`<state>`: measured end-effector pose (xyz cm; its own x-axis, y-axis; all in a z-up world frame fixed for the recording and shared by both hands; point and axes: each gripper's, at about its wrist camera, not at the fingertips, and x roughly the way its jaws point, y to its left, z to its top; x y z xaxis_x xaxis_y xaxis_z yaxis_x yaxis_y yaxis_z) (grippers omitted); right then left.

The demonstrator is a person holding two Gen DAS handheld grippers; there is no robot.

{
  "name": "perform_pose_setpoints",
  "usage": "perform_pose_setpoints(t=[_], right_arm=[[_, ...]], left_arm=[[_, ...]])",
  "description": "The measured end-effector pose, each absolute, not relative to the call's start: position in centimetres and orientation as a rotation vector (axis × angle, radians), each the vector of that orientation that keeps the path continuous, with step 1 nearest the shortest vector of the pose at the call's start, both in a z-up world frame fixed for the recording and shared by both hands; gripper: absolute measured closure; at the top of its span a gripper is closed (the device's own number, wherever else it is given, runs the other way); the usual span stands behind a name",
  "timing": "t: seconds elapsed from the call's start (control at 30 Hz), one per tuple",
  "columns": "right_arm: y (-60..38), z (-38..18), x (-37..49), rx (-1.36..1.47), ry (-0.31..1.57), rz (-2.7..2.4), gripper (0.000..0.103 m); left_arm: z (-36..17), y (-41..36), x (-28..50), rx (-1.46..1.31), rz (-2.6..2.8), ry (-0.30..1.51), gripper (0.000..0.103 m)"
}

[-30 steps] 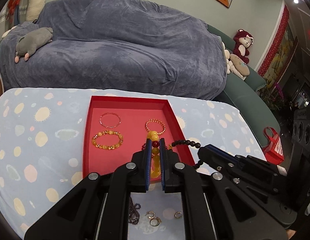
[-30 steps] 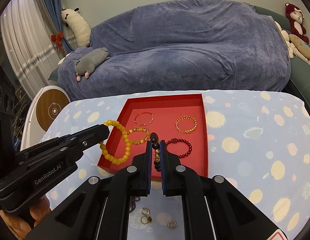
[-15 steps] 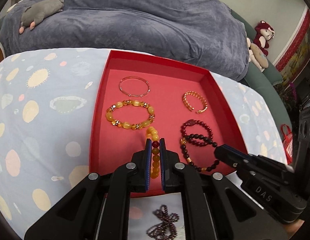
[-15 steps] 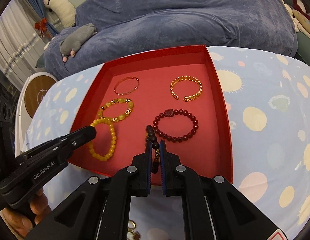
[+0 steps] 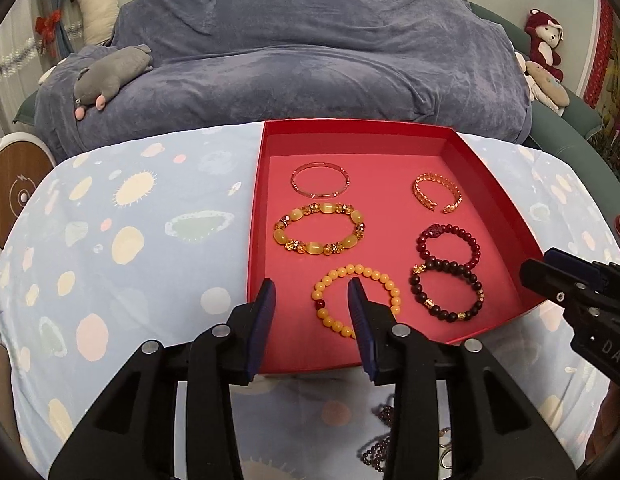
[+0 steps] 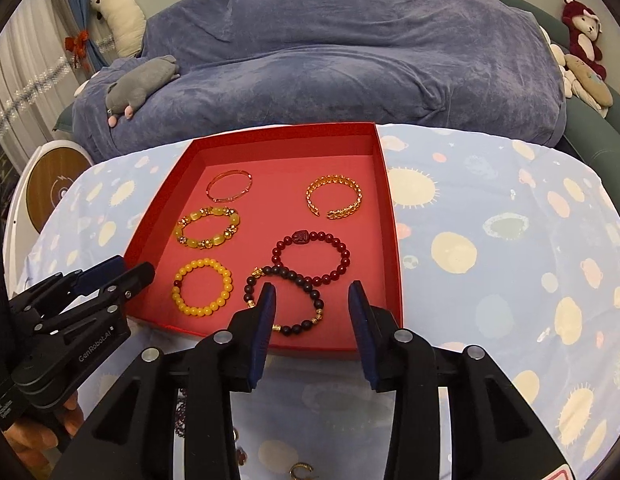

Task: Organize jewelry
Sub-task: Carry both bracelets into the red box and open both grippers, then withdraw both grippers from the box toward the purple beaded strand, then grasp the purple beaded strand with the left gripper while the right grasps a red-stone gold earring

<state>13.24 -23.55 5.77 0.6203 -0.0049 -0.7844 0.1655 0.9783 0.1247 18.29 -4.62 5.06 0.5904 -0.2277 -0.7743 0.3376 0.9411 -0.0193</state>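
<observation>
Both grippers hover over the near end of the red tray [image 5: 490, 184], and both sets of jaws are opening. The left gripper [image 5: 310, 308] has the yellow bead bracelet [image 5: 356, 300] lying flat on the tray floor below its parted jaws, no longer pinched. The right gripper [image 6: 310, 308] stands over the dark bead bracelet [image 6: 286, 300], which also lies loose in the tray and overlaps the red bead bracelet [image 6: 310, 256] at one edge.

The step in hand looks like the release. To do it well, let the jaws spread fully before lifting, then rise straight up so no pad catches a bead and drags a bracelet out of its row. The dark one could use a little nudge away from its red neighbour.

The left wrist view shows a dark bead chain [image 5: 376, 446] on the desk [image 5: 110, 240] just below the tray, still to be sorted. The right wrist view alone shows a small gold ring [image 6: 300, 470] there, and the fingers [image 6: 34, 436] of the person's hand holding the left gripper.
</observation>
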Motion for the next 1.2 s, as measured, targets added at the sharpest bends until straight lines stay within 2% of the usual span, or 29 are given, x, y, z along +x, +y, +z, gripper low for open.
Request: perform_pose_setpoints(t=[0.33,0.63,0.73,0.9,1.2], right_arm=[[-23.0,7.0,9.2,0.198,0.885,-0.1,0.066],[-22.6,5.7,5.9,0.233,0.923,-0.101,0.066],[-22.2,5.2,4.8,0.235,0.937,-0.102,0.066],[-22.1,4.1,3.2,0.254,0.963,-0.113,0.066],[-22.1,2.5,2.0,0.28,0.998,-0.117,0.066]], left_arm=[[5.9,-3.4,15.0,0.104,-0.331,0.893,0.067],[4.8,-3.1,11.2,0.085,-0.347,0.947,0.066],[4.1,-3.3,10.0,0.083,-0.359,0.966,0.058],[3.1,-4.4,8.5,0.093,-0.393,0.986,0.049],[0.9,-5.5,9.7,0.08,-0.368,1.025,0.05]])
